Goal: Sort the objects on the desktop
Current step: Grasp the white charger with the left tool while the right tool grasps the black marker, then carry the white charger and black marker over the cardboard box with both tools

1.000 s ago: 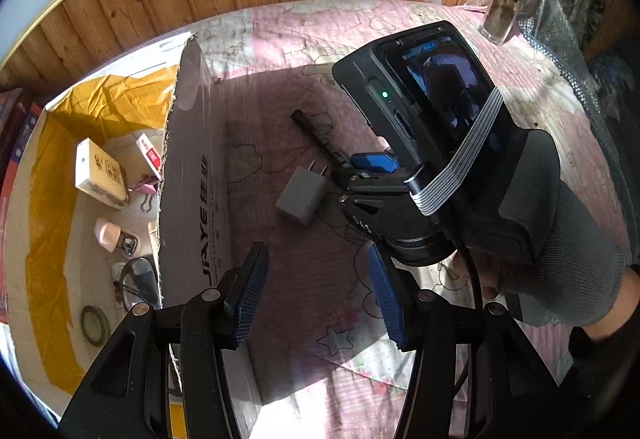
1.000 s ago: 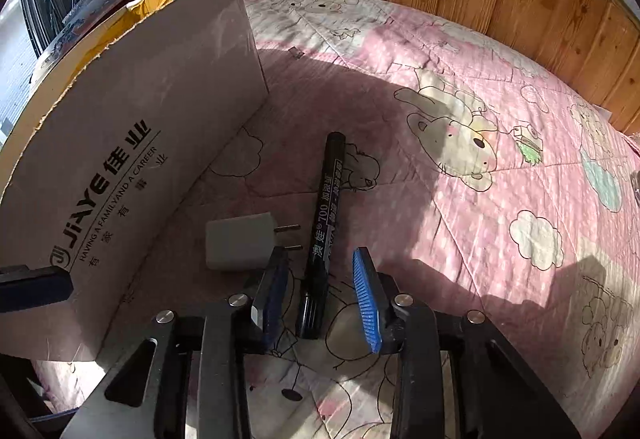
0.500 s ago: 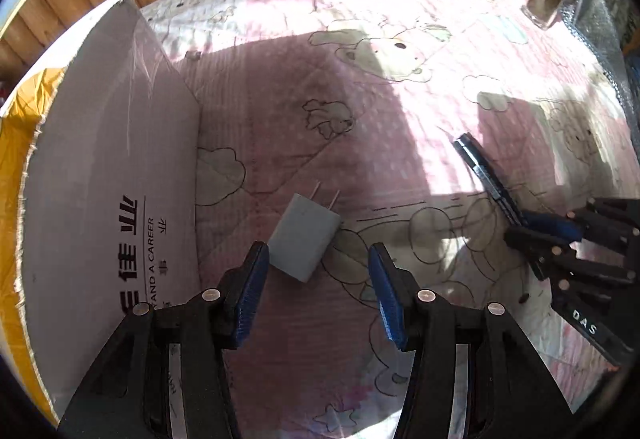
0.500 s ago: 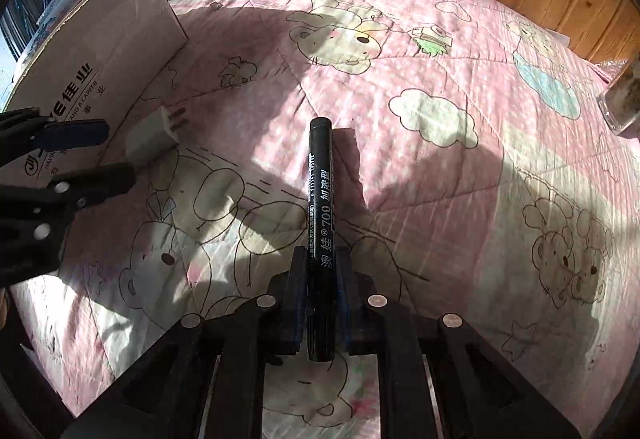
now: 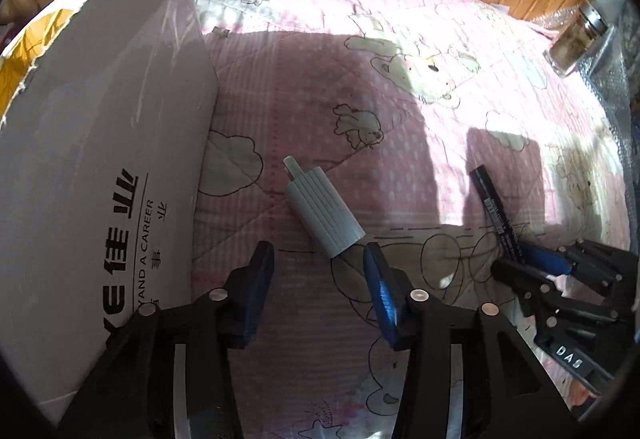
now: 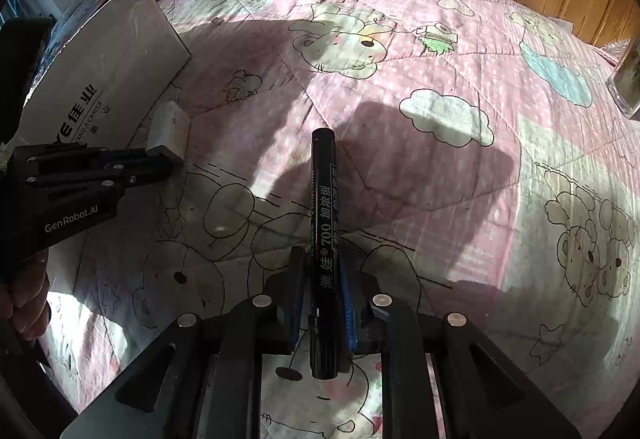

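the right claw point(image 6: 322, 303) is gripping the black marker point(image 6: 323, 215), now lifted off the bed; the left claw point(image 5: 316, 279), apparently empty, is closing onto the grey charger point(image 5: 324, 217).

both wrist views look steeply down, sharing the quilt point(image 5: 400, 127).
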{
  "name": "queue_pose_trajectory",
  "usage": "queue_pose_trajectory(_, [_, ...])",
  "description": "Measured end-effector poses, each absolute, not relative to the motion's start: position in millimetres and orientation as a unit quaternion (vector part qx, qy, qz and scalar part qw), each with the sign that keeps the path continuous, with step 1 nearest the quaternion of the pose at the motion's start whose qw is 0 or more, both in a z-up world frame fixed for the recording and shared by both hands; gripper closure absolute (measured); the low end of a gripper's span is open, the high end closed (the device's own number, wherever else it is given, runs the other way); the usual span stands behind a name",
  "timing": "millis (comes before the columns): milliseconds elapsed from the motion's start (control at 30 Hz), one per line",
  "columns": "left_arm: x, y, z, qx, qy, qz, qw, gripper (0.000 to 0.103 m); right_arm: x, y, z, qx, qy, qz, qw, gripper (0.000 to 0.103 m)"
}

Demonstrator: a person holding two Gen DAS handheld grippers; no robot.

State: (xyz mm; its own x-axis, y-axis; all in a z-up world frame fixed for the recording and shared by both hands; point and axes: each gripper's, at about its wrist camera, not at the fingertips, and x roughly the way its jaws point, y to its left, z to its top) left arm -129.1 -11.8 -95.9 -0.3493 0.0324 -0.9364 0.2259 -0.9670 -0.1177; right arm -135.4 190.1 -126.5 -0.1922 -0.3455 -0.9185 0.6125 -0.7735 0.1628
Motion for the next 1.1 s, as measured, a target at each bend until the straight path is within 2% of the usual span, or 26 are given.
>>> queue_pose_trajectory(133, [-140, -14, -96, 0.568, 0.146, -0.807, 0.066, 0.051, -129, 187, -126, 0.551, 0.125, -0.759, 0.325, 0.066])
queue_pose_trajectory(200, [-148, -13, -101, 0.571, 0.144, -0.804, 0.083, 0.051, -126, 186, -126, 0.549, 0.129, -0.759, 0.326, 0.066])
queue_pose_trajectory(233, [-151, -13, -105, 0.573, 0.145, -0.802, 0.087, 0.054, -127, 187, -126, 0.548, 0.13, -0.758, 0.328, 0.066])
queue_pose_trajectory(267, [-153, -13, -110, 0.578, 0.142, -0.799, 0.092, 0.066, -132, 189, -126, 0.548, 0.131, -0.758, 0.329, 0.066])
queue_pose_trajectory(300, [-160, -12, -113, 0.582, 0.136, -0.795, 0.101, 0.082, -135, 189, -126, 0.548, 0.133, -0.758, 0.329, 0.067])
queue_pose_trajectory(333, [-158, -11, -112, 0.573, 0.133, -0.802, 0.101, 0.082, -141, 195, -124, 0.546, 0.136, -0.761, 0.322, 0.08])
queue_pose_trajectory(367, [-156, -11, -111, 0.569, 0.137, -0.805, 0.093, 0.082, -143, 196, -124, 0.545, 0.14, -0.764, 0.316, 0.087])
queue_pose_trajectory(400, [-153, -12, -110, 0.566, 0.142, -0.807, 0.09, 0.082, -147, 194, -123, 0.545, 0.135, -0.764, 0.318, 0.088])
queue_pose_trajectory(800, [-84, 9, -65, 0.543, 0.136, -0.828, 0.046, 0.082, -137, 181, -100, 0.547, 0.066, -0.76, 0.344, 0.089])
queue_pose_trajectory(1100, [-8, 32, -43, 0.529, 0.11, -0.841, 0.015, 0.082, -96, 177, -98, 0.549, 0.06, -0.764, 0.335, 0.088])
